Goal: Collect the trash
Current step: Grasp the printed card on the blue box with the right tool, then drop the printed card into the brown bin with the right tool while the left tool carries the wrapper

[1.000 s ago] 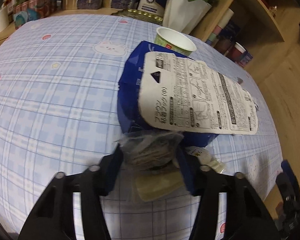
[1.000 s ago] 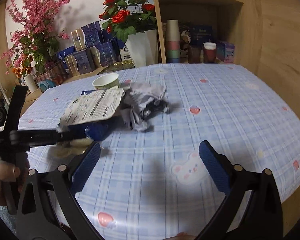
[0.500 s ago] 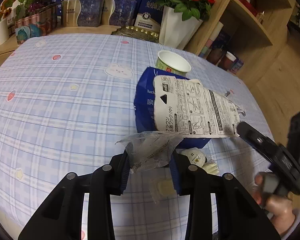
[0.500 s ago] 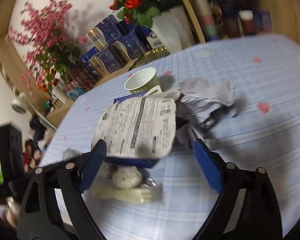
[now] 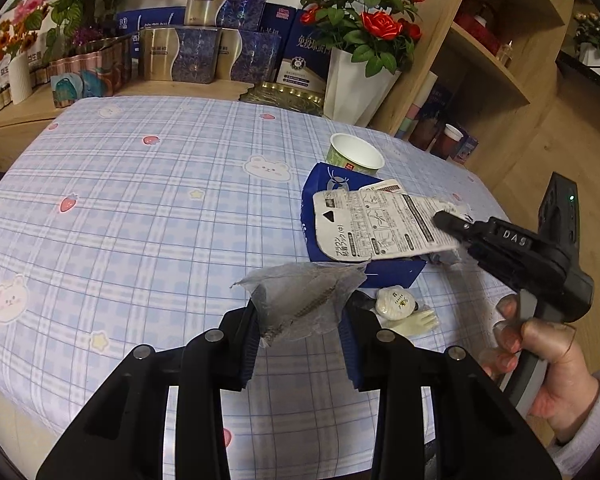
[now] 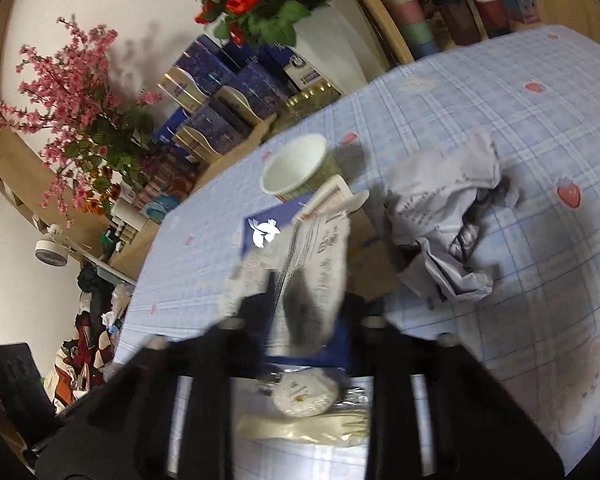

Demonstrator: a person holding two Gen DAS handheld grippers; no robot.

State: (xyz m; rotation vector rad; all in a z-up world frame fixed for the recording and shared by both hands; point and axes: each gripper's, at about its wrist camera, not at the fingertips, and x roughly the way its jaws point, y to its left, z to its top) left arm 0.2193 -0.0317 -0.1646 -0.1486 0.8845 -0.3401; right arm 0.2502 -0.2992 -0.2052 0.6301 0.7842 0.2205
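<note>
Left gripper [image 5: 300,320] was pinching a crinkly clear plastic wrapper [image 5: 304,300] above the table. Right gripper [image 6: 304,312] had closed on the printed card [image 5: 376,224] atop the blue box [image 5: 340,184] — light, bendy, so grab an edge.

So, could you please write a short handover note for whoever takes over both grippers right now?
Left gripper: shut on the clear plastic wrapper, lifted off the table.
Right gripper: closing around the printed card that lies on the blue box; grip not confirmed.
Still on the table: paper cup, crumpled grey bag, round white lid, plastic fork.
No bin in view.
</note>
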